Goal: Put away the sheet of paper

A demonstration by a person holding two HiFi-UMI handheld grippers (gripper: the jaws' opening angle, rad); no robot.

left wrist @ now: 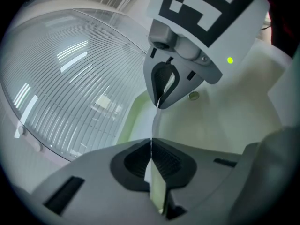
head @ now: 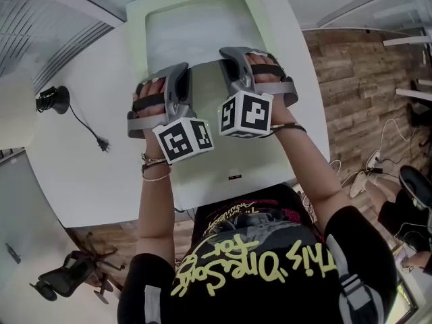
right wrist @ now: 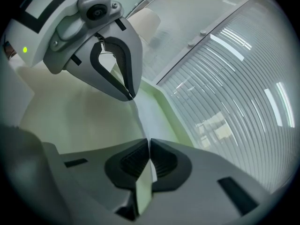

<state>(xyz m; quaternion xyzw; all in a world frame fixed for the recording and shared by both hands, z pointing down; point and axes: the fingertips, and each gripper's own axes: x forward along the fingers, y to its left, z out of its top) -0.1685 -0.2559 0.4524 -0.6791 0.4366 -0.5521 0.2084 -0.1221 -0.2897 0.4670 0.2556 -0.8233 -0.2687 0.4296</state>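
Where the sheet of paper runs edge-on between the two claws, it sits above a green-rimmed pad on the worktop. The left claw and right claw are both clamped tight on it, tips nearly meeting. Wide white worktop lies leftward, crossed by a black cord; its right edge runs near the pad.

Black T-shirt on show, short sleeves, big yellow-green lettering across it and red print up by the collar. Thin bracelets at the left wrist. The left gripper and right gripper are grey shells with dark ribbed pads. Each carries a white cube of black square markers and a tiny green light.
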